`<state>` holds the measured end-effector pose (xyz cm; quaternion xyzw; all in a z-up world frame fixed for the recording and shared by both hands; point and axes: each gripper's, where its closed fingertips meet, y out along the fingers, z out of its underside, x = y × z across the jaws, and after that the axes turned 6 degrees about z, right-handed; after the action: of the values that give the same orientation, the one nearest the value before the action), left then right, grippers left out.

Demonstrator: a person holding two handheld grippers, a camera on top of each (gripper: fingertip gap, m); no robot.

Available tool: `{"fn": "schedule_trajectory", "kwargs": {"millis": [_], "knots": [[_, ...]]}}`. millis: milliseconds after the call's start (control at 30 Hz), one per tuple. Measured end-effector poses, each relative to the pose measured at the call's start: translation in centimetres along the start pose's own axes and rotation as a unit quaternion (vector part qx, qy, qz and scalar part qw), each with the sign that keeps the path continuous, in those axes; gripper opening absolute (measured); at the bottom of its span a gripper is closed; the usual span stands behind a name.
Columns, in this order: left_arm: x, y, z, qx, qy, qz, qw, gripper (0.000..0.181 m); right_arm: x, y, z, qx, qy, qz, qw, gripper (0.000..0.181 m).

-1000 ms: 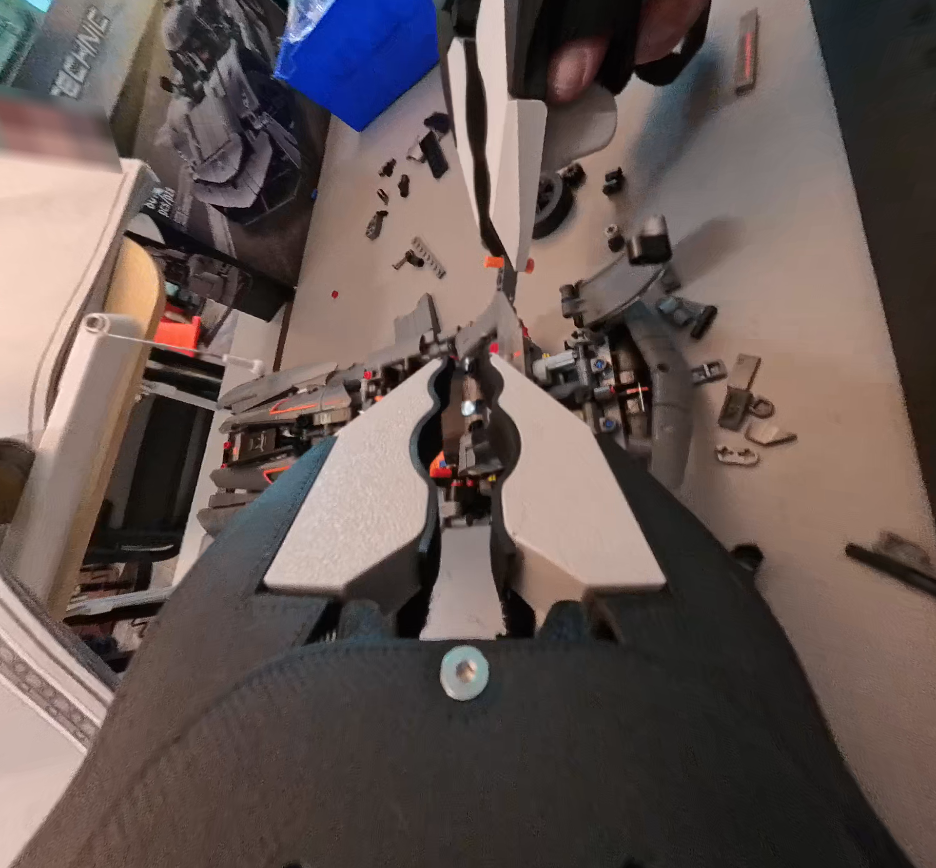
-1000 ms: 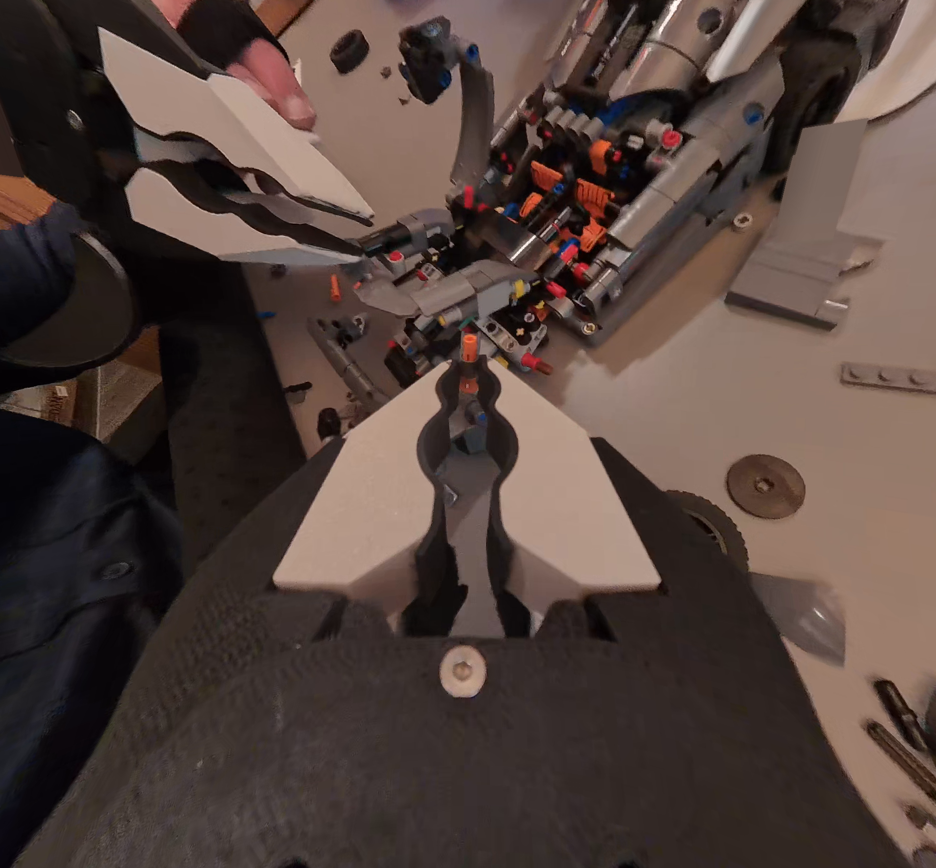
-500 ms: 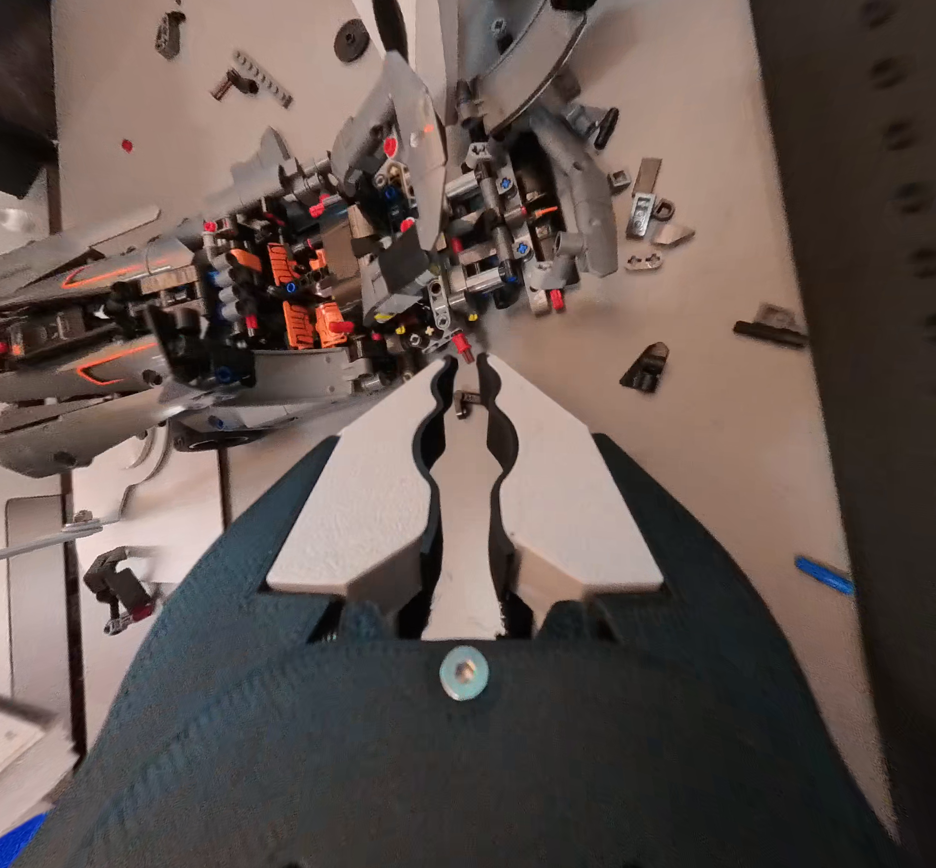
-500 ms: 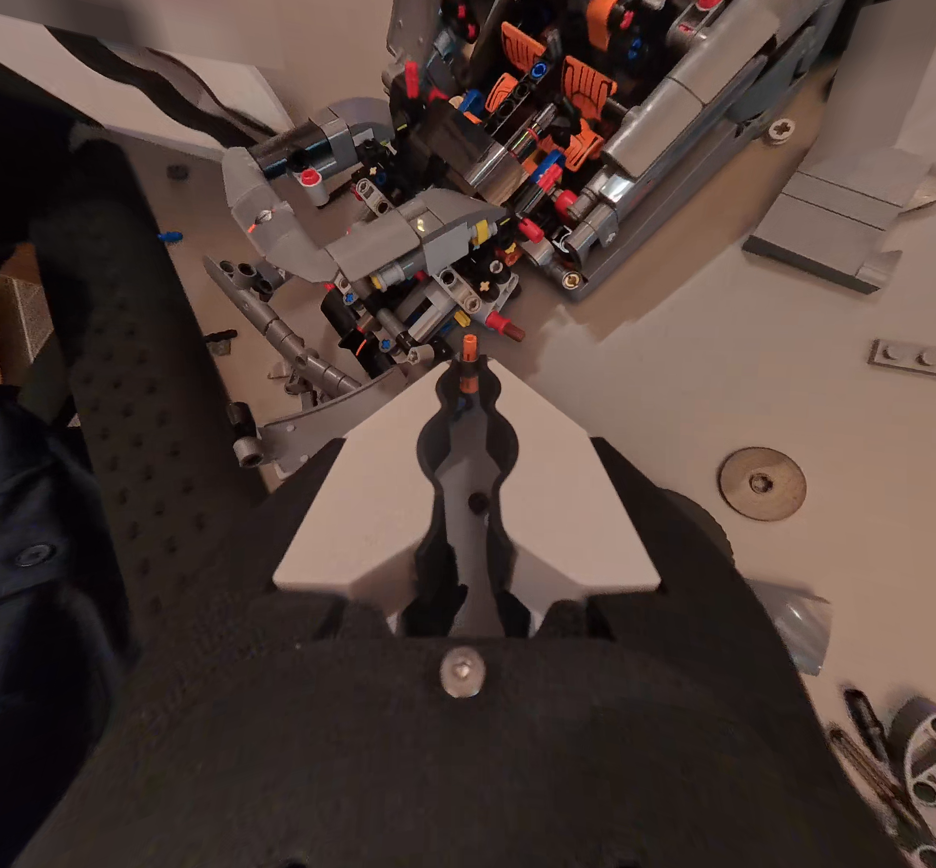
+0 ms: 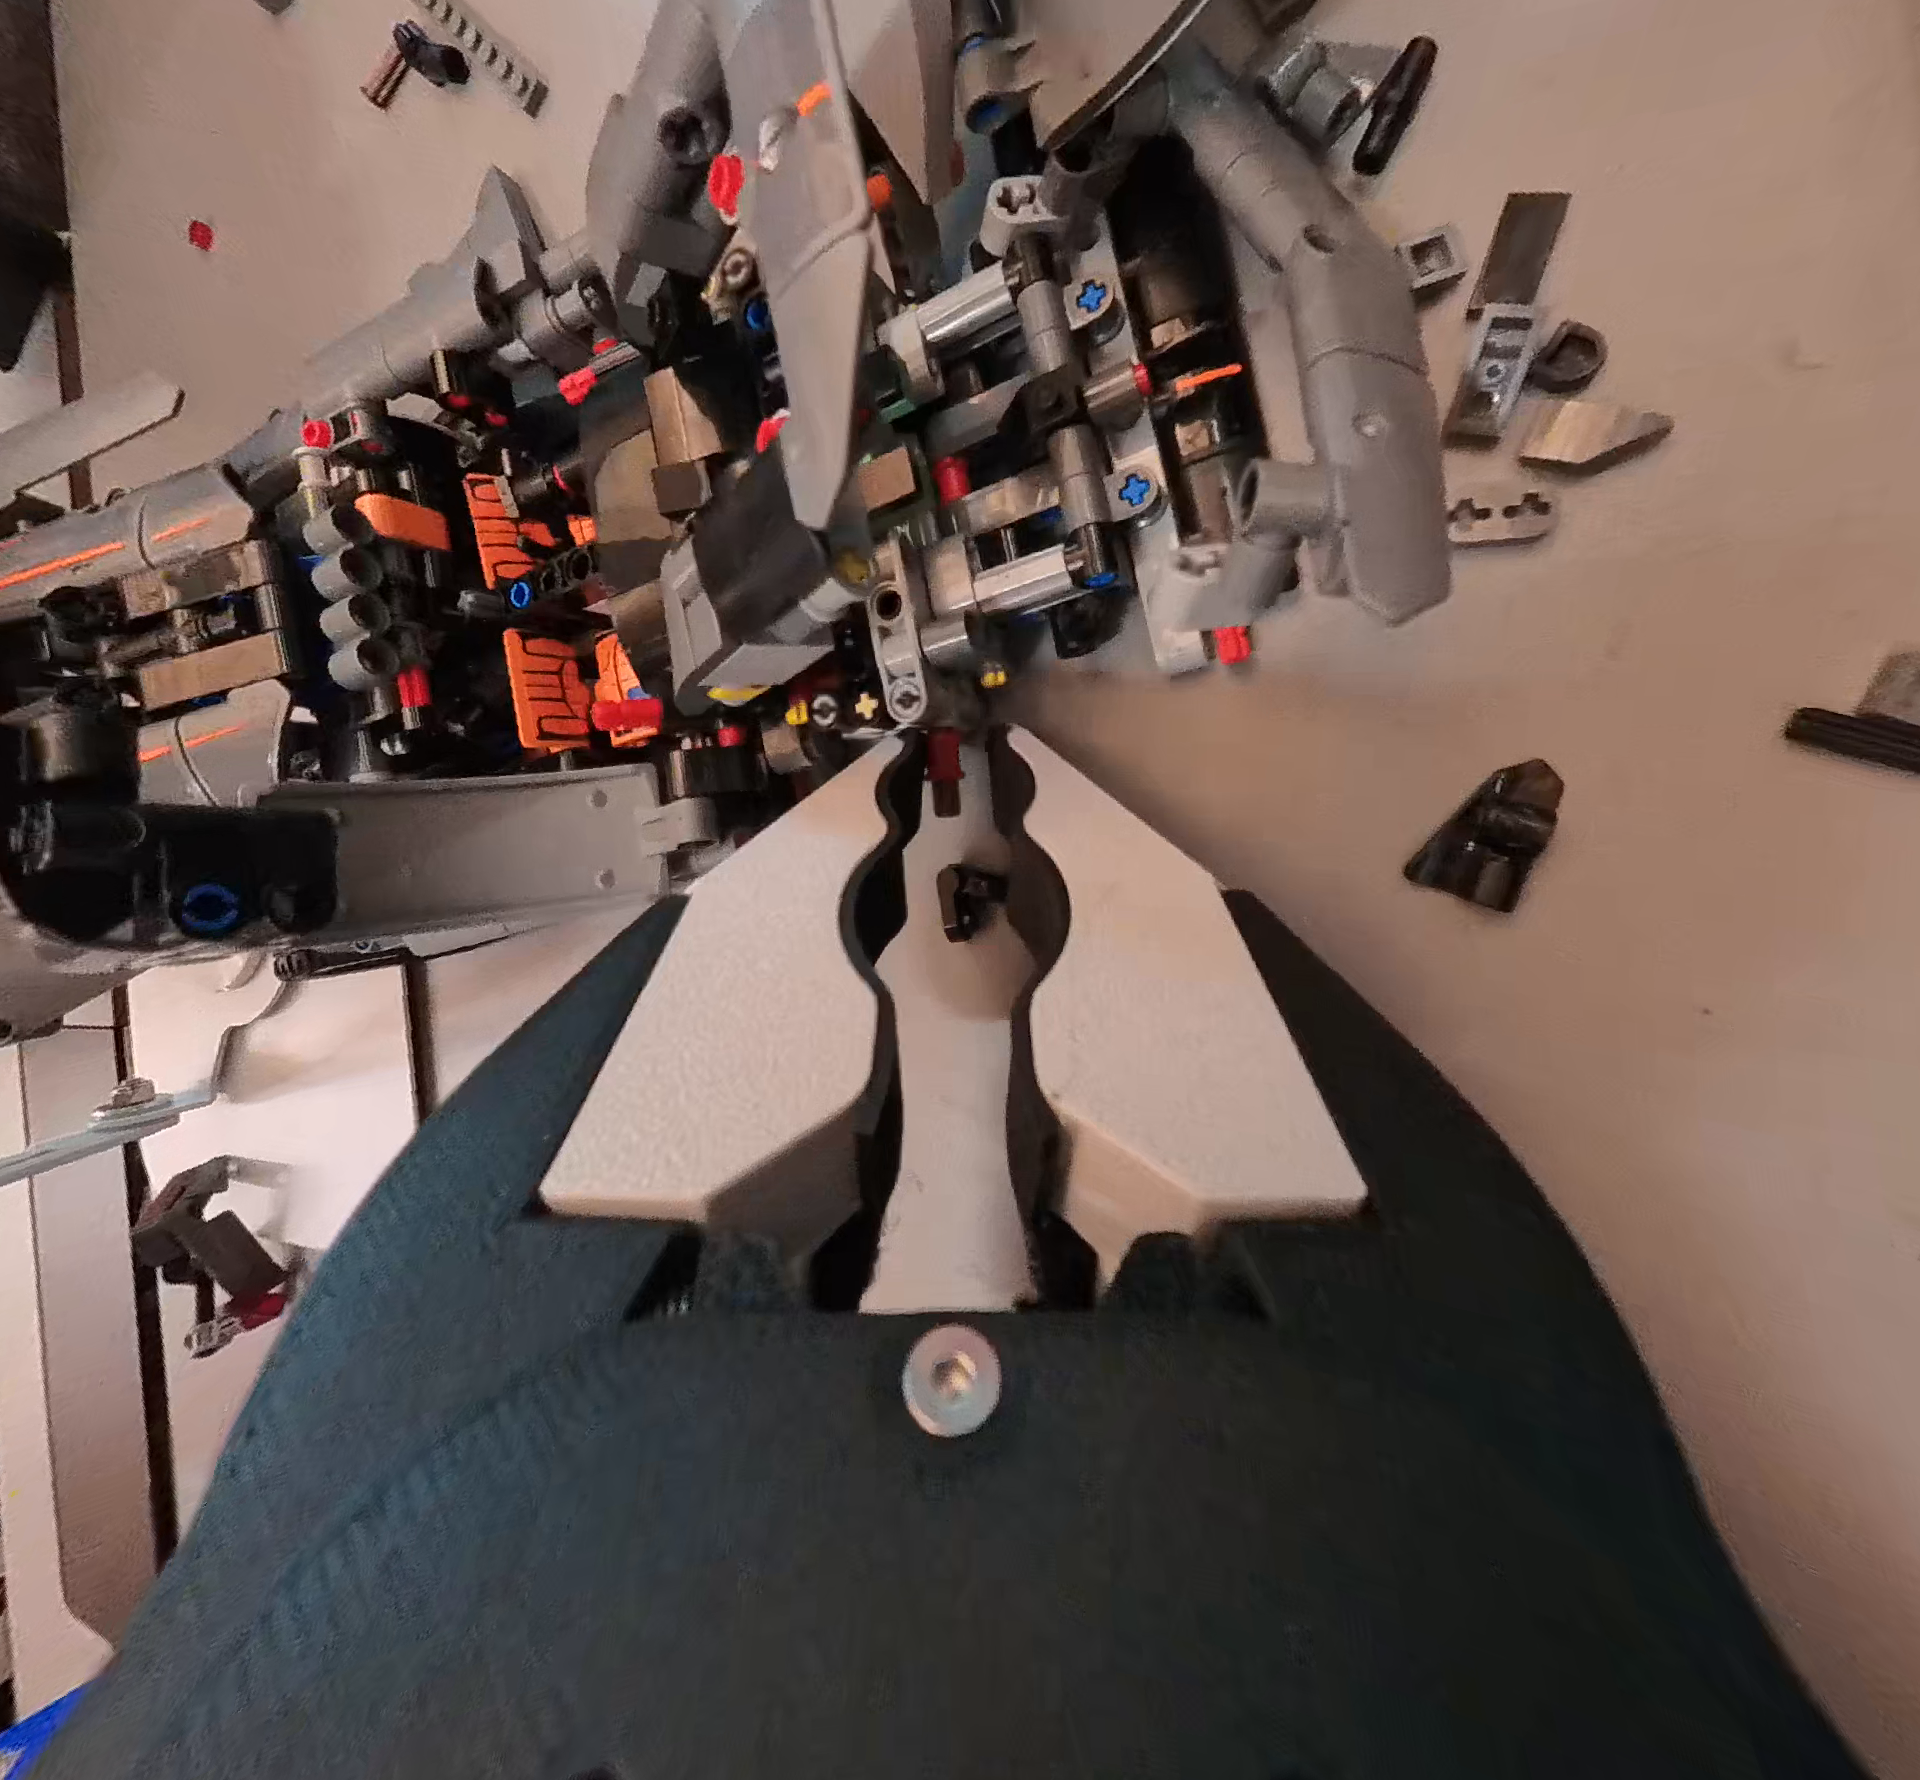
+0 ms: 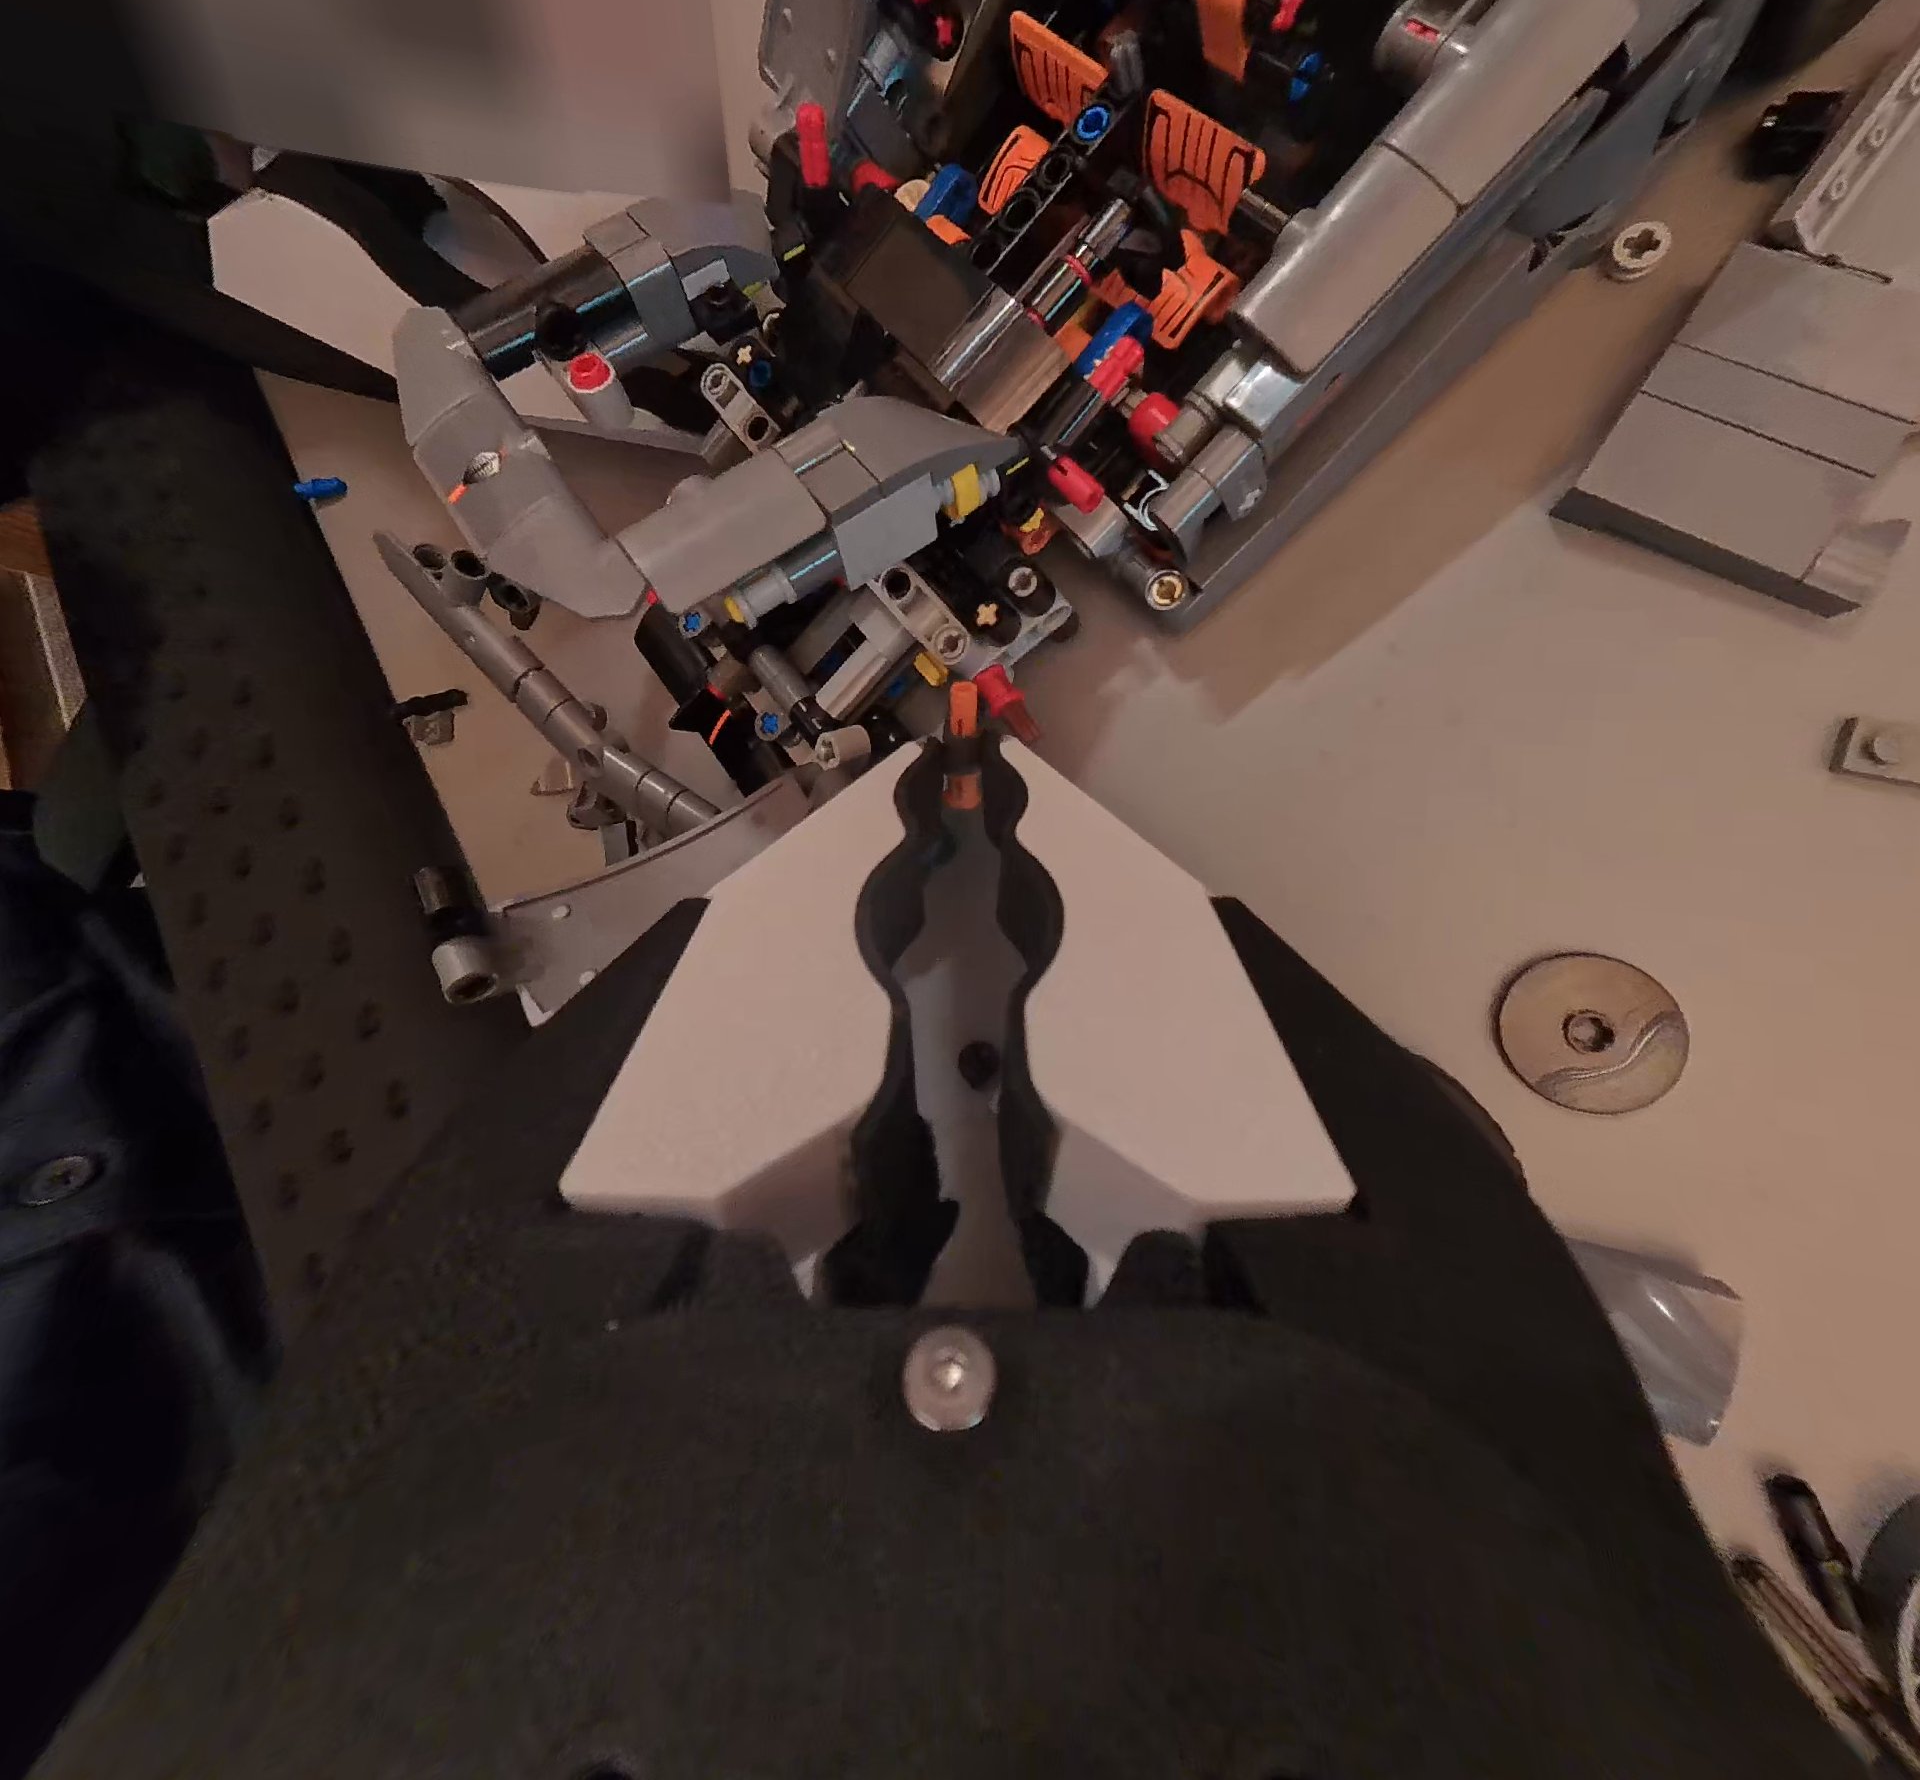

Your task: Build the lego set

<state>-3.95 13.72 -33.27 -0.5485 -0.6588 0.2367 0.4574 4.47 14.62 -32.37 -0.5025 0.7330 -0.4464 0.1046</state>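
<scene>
The half-built grey Lego car (image 5: 468, 826) with orange seats lies on the pale table; it also shows in the right wrist view (image 6: 1403, 203). My right gripper (image 6: 961, 748) is shut on a small orange pin (image 6: 961, 774), whose tip lies next to a red pin (image 6: 1006, 696) sticking out of the model's front corner. My left gripper (image 5: 954, 743) is closed to a narrow slit and holds nothing. The same red pin (image 5: 943, 754) shows through its tips. One of the left gripper's white fingers (image 6: 312, 265) shows at the upper left.
A small black piece (image 5: 966, 899) lies on the table under my left fingers. A black wedge (image 5: 1481, 842) and several small grey parts (image 5: 1507, 359) lie right of the model. A metal disc (image 6: 1590, 1034), a flat grey panel (image 6: 1745, 463) and a long grey beam (image 6: 561, 691) lie around it. Left tips to right tips: about 9 cm. The metal disc (image 6: 1590, 1034) is closer to my right gripper, around 10 cm from its tips; the left tips are 20 cm off.
My left gripper has swung off the model's curved grey piece and come in over the front corner. My right gripper has moved closer to that corner, still holding the orange pin.
</scene>
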Motion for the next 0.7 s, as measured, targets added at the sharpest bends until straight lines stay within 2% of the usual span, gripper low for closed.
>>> {"fn": "schedule_trajectory", "kwargs": {"millis": [367, 700], "knots": [[0.12, 0.18, -0.17, -0.012, -0.002, -0.002, 1.0, 0.007, 0.76, 0.07, -0.38, -0.018, 0.035, -0.047, 0.998, 0.004], [0.23, 0.28, -0.21, -0.012, 0.002, -0.009, 1.0, 0.005, 0.33, -0.36, -0.5, -0.037, 0.034, 0.0, 0.999, 0.004]]}}
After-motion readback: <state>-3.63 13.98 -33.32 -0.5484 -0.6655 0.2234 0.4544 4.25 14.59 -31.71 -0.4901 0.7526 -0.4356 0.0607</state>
